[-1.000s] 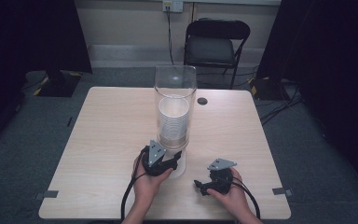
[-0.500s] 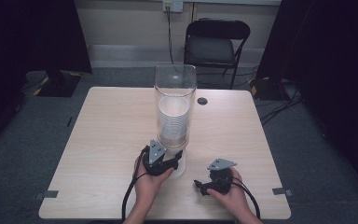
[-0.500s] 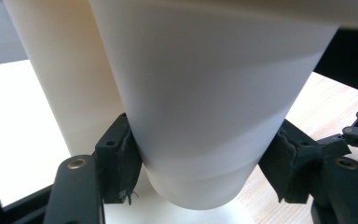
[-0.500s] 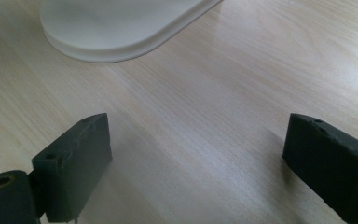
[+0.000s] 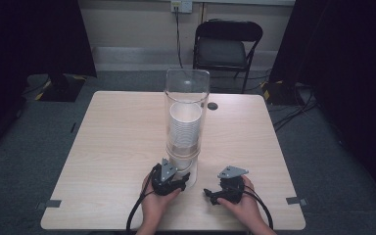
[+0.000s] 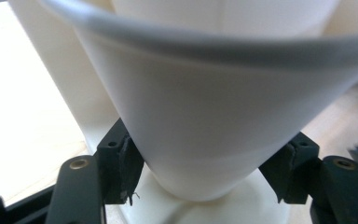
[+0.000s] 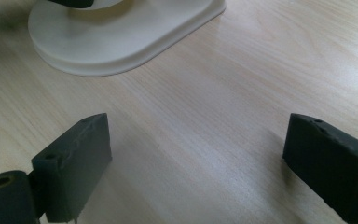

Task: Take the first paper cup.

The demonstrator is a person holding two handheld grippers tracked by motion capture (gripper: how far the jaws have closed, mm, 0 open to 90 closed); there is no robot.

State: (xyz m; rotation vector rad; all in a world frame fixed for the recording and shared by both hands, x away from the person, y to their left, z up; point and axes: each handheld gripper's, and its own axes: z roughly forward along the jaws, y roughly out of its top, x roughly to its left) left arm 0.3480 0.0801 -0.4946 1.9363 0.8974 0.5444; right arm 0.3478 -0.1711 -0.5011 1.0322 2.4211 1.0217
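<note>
A clear tube (image 5: 186, 93) stands on a white base (image 5: 192, 177) near the table's front middle, with a stack of white paper cups (image 5: 184, 128) inside it. The lowest cup (image 6: 205, 126) pokes out under the tube. My left gripper (image 5: 175, 180) is at the base of the tube; in the left gripper view its pads (image 6: 127, 164) press both sides of that cup's narrow bottom. My right gripper (image 5: 211, 194) lies low on the table to the right of the base. Its jaws stand wide open over bare wood (image 7: 196, 158), with the base's edge (image 7: 121, 42) just ahead.
The light wooden table (image 5: 117, 137) has a small dark disc (image 5: 212, 105) behind the tube. A black folding chair (image 5: 227, 46) stands beyond the far edge. Cables run over the floor at the right (image 5: 298, 105). Grey tape marks sit at the front corners (image 5: 52, 203).
</note>
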